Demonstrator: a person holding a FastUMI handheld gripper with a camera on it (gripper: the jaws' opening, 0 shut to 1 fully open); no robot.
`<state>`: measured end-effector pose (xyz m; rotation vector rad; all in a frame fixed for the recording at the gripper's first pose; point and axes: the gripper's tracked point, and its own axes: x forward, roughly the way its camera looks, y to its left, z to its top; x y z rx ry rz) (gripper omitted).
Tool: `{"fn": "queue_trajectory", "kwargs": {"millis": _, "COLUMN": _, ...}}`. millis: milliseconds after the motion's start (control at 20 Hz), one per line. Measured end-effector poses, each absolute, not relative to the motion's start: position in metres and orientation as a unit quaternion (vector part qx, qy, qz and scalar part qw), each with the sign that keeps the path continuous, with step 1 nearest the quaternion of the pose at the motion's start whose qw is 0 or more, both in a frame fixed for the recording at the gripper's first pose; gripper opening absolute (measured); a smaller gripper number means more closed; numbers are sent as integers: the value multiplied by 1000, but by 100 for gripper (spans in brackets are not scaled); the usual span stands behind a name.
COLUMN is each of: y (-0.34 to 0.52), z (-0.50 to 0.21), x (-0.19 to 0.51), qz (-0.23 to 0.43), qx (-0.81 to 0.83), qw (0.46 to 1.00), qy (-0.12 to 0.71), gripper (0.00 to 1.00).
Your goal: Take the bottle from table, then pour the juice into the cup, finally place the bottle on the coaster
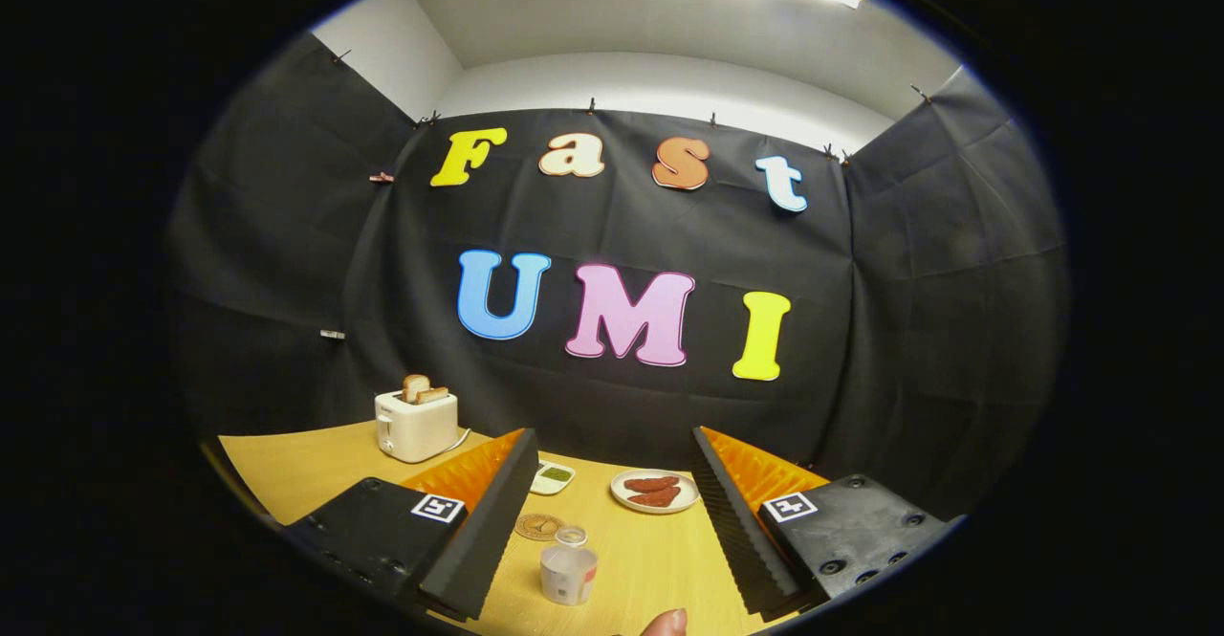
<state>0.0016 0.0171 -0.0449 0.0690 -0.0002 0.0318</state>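
A wooden table (316, 464) inside a black-draped booth holds a breakfast setting, with white wall and ceiling light above the cloth. Nearest of all, a fingertip (666, 623) pokes up just below the bottle, cut off so that the hand behind it stays hidden. The gripper (612, 521) hangs above the table with its two fingers spread wide, holding nothing. The bottle (568, 565), a small clear one with a white label band, stands upright on the table in the gap between the fingers, nearer the left finger than the right. Its long axis runs vertical, so a level approach straight ahead and slightly left looks like the way to bring both fingers around its sides; the grasp has not yet begun. How much juice it holds is hard to make out. Just beyond the bottle and touching nothing lies the round brown coaster (538, 526). Farther back from the bottle, a small white dish (553, 477) with something green sits partly hidden behind the left finger, and a plate (655, 493) of reddish food lies to the right. Farthest, left of the bottle, a white toaster (415, 423) carries two slices of toast. No cup can be made out.
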Motion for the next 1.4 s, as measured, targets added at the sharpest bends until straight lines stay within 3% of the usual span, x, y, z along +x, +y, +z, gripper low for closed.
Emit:
{"fn": "queue_trajectory", "kwargs": {"millis": 650, "y": 47, "z": -226, "x": 22, "qz": 14, "qx": 65, "qw": 994, "qy": 81, "gripper": 97}}
{"fn": "queue_trajectory", "kwargs": {"millis": 1400, "y": 66, "z": -281, "x": 51, "qz": 0, "qx": 80, "qw": 992, "qy": 97, "gripper": 96}}
